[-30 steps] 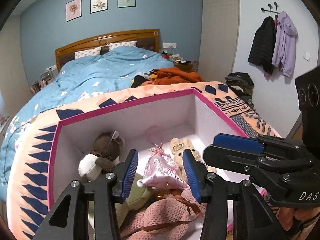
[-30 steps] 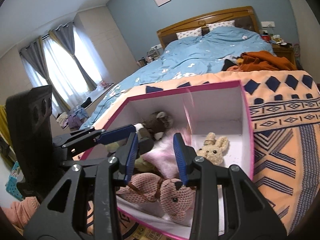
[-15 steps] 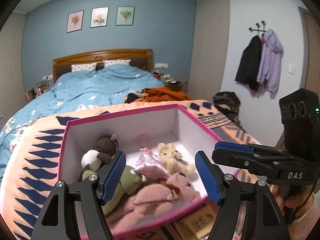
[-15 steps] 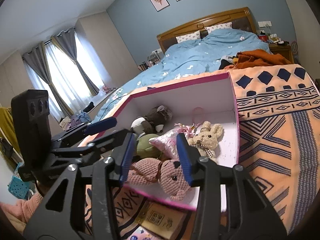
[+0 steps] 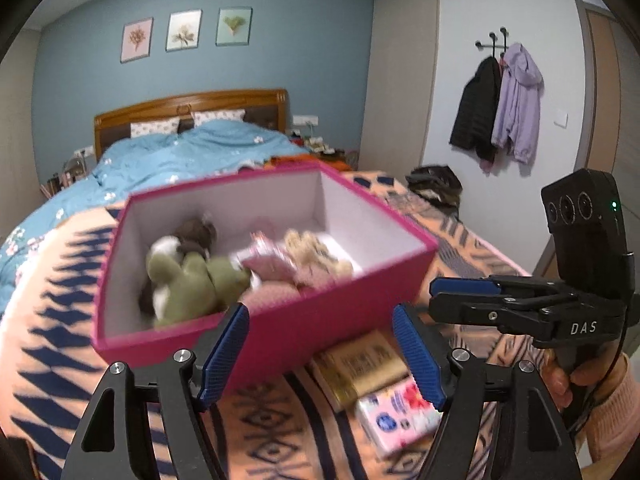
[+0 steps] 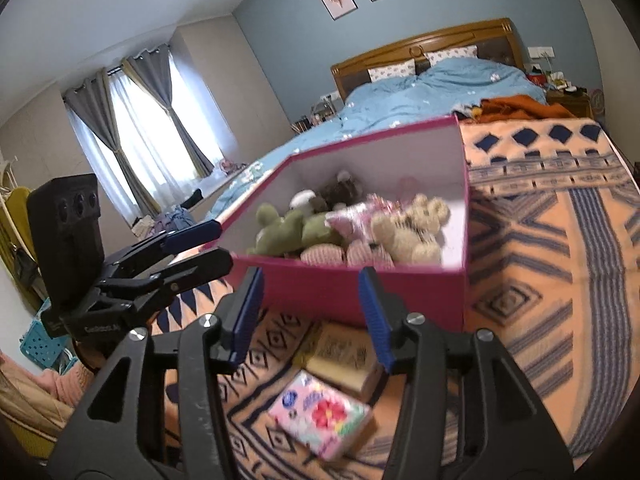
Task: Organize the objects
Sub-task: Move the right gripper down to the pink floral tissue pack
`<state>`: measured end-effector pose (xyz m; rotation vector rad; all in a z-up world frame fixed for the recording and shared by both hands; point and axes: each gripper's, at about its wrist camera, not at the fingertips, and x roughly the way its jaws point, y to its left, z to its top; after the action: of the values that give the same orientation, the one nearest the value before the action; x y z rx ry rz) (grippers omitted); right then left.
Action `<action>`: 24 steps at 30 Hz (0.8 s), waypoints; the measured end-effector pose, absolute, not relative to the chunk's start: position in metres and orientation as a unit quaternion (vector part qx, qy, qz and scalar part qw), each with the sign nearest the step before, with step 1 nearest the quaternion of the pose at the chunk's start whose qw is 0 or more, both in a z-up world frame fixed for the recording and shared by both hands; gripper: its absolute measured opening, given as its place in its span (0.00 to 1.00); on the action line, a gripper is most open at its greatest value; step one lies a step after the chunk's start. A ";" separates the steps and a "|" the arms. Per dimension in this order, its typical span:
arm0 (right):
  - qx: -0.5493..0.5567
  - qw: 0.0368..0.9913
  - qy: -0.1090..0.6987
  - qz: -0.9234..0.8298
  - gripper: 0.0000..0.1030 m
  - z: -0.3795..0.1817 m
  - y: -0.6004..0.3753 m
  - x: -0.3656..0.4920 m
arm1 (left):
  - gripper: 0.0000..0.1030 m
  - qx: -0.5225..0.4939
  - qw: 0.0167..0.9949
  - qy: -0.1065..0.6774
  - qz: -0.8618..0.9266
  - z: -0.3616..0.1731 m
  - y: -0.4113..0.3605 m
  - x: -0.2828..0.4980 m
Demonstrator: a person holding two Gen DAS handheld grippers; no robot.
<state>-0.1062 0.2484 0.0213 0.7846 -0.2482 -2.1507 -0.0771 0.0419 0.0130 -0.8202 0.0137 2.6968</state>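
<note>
A pink box (image 5: 304, 320) with a white inside sits on the orange patterned blanket (image 5: 52, 320). It holds several soft toys: a green plush (image 5: 192, 280), a brown one (image 5: 196, 232), a pink satin pouch (image 5: 268, 264) and a beige bunny (image 5: 316, 252). The box also shows in the right wrist view (image 6: 344, 292), with the green plush (image 6: 292, 232) and the bunny (image 6: 412, 232). My left gripper (image 5: 320, 352) is open and empty, in front of the box's near wall. My right gripper (image 6: 312, 316) is open and empty, also in front of the box.
A tan booklet (image 5: 360, 364) and a pink flowered packet (image 5: 400, 412) lie on the blanket in front of the box; they also show in the right wrist view, booklet (image 6: 344, 356), packet (image 6: 320, 412). A bed with a blue duvet (image 5: 180, 160) lies behind.
Both grippers have pulled back out of the box and opened wider. The pink pouch now lies in the box among the toys. The booklet and packet have come into view.
</note>
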 end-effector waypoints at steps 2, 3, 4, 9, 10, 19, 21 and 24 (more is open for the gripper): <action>0.325 0.401 -0.098 -0.851 0.50 0.010 0.250 -0.102 | 0.74 -0.303 0.165 0.004 0.939 0.002 0.048 -0.075; 0.334 0.399 -0.100 -0.848 0.50 0.003 0.252 -0.100 | 0.74 -0.309 0.167 0.003 0.936 -0.003 0.050 -0.073; 0.343 0.398 -0.103 -0.844 0.50 -0.003 0.253 -0.099 | 0.74 -0.315 0.168 0.003 0.934 -0.008 0.051 -0.071; 0.380 0.385 -0.110 -0.834 0.50 -0.031 0.257 -0.095 | 0.74 -0.353 0.169 0.005 0.920 -0.034 0.063 -0.066; 0.383 0.384 -0.109 -0.833 0.50 -0.034 0.258 -0.093 | 0.74 -0.360 0.170 0.004 0.917 -0.038 0.065 -0.065; 0.406 0.378 -0.123 -0.823 0.50 -0.054 0.262 -0.084 | 0.73 -0.400 0.176 -0.007 0.900 -0.062 0.073 -0.061; 0.408 0.377 -0.122 -0.823 0.50 -0.056 0.262 -0.084 | 0.73 -0.408 0.178 -0.014 0.895 -0.066 0.072 -0.062; 0.410 0.376 -0.121 -0.822 0.50 -0.059 0.261 -0.083 | 0.70 -0.414 0.184 -0.026 0.891 -0.068 0.069 -0.062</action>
<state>-0.0834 0.2611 -0.0589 1.0499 -0.3106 -2.1024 -0.0625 0.0688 -0.0680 -1.1661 -0.0725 2.5131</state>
